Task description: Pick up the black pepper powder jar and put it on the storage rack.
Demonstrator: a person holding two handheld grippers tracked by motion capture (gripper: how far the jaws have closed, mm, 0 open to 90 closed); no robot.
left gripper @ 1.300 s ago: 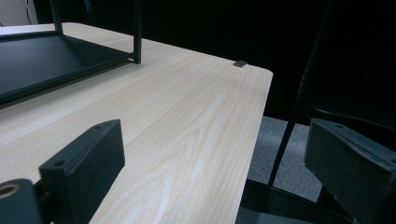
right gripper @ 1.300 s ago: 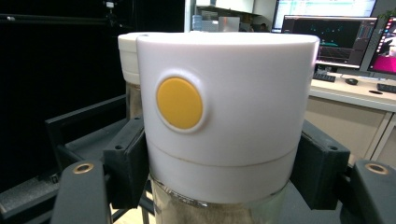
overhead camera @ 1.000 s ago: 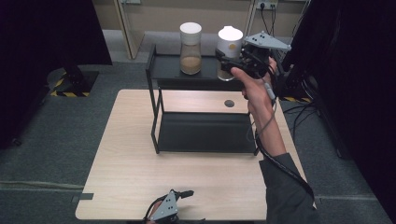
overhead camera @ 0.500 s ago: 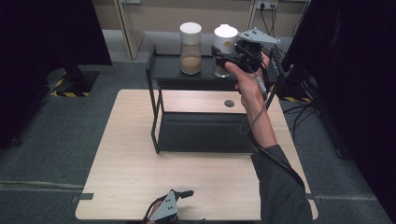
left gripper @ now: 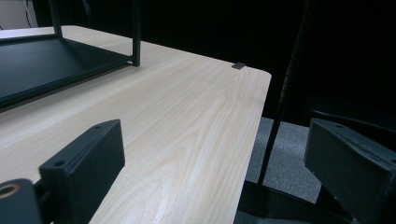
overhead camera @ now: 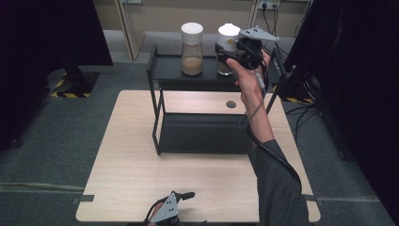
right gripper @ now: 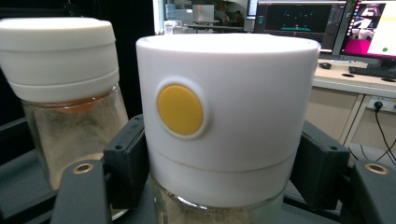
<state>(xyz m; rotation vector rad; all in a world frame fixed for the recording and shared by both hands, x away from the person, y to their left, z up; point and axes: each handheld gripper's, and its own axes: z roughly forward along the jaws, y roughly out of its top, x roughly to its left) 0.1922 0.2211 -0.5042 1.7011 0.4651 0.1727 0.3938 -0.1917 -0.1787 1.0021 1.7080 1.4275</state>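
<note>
Pale wood table (overhead camera: 131, 179) — black rack (overhead camera: 207, 134) on it — grey carpet (overhead camera: 56, 127).

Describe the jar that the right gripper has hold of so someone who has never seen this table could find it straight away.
Look at the black two-level rack standing on the far half of the wooden table. Two white-lidded glass jars stand on its top shelf; take the right-hand jar, clamped between the jaws of the right gripper. Its lid carries a round yellow button, while the left jar has a plain lid.
</note>
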